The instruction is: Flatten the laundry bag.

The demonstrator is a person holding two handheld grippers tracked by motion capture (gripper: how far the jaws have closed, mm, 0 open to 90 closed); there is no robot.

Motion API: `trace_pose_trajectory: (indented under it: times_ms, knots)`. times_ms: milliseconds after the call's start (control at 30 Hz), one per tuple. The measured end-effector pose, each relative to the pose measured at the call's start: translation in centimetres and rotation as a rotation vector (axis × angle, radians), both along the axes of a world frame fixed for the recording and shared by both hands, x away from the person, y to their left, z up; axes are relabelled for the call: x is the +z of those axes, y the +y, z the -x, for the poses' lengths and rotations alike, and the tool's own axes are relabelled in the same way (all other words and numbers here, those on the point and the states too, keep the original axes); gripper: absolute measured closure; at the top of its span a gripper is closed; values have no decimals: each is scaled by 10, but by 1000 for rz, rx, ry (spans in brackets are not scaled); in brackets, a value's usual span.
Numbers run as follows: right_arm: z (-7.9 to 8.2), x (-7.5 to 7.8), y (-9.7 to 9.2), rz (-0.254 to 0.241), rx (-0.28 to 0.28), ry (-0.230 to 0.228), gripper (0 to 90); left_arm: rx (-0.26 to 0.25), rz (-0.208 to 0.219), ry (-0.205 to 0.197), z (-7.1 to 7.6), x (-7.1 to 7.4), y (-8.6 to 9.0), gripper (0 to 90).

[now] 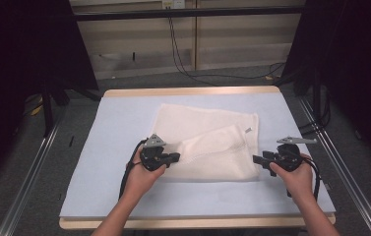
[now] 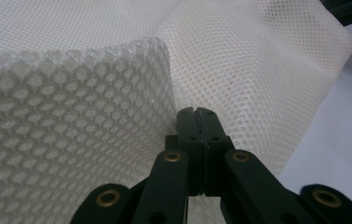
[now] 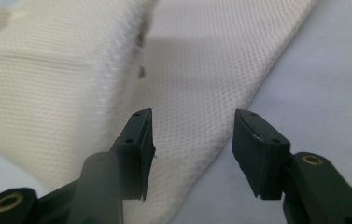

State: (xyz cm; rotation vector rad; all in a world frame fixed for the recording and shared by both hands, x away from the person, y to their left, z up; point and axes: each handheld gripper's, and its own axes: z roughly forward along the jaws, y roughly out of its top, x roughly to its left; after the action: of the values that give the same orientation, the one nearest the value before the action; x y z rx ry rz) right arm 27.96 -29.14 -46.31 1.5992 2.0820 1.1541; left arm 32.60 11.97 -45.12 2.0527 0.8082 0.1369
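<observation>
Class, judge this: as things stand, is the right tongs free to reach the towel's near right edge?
Probably yes: the right tongs stand open just beside the towel, with nothing between them.

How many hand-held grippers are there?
2. The left hand-held gripper is at the towel's near left edge, shut on the cloth. The right hand-held gripper is at the towel's near right corner, jaws open, holding nothing.

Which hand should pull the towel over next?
Probably the left. The left claw is shut on a raised fold of the white towel, so it can carry it across. The right claw is open beside the towel's edge, gripping nothing.
</observation>
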Motion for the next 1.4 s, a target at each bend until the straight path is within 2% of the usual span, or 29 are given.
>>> trace_pose_trajectory:
  times_ms: [100, 200, 267, 333, 367, 400, 600, 667, 867, 967, 1033, 1133, 1167, 1300, 1400]
  knots:
    - [-11, -12, 5, 36, -14, 20, 507, -6, -5, -2, 3, -3, 1, 900]
    - [-16, -18, 10, 40, -26, 25, 582, -10, -17, 2, 4, -8, 2, 900]
    - [-18, -18, 12, 61, -43, 12, 691, -9, -15, 6, 4, -10, 1, 899]
    - [-19, -18, 11, 85, -57, 4, 850, -1, -17, 1, 3, -12, 0, 899]
    - [-19, -17, 9, 94, -62, -5, 890, 3, -27, 1, 1, -12, -1, 899]
    - [-21, -17, 8, 86, -61, 4, 900, 5, -31, -1, 0, -12, -2, 899]
    - [-31, -20, 5, 85, -101, -10, 900, 1, -25, -3, -9, -13, -10, 899]
    - [-38, -19, 5, 109, -98, -19, 900, 3, -28, -8, -13, -12, -11, 899]
    - [-62, -13, 7, 136, -117, -46, 900, 19, -39, -24, -33, -15, -16, 899]
    - [-69, -11, 8, 154, -118, -68, 900, 24, -40, -7, -39, -16, -17, 899]
    - [-68, -8, 7, 142, -114, -85, 872, 16, -48, -15, -36, -15, -17, 899]
    - [-59, -1, 6, 122, -122, -98, 743, 27, -36, -22, -29, -14, -16, 899]
    - [-54, 4, 4, 112, -123, -98, 726, 29, -33, -25, -27, -13, -16, 898]
    - [-40, 18, 3, 64, -92, -129, 645, 33, -42, -52, -21, -9, -18, 899]
    - [-33, 25, 8, 13, -52, -134, 530, 36, -32, -76, -18, -5, -18, 899]
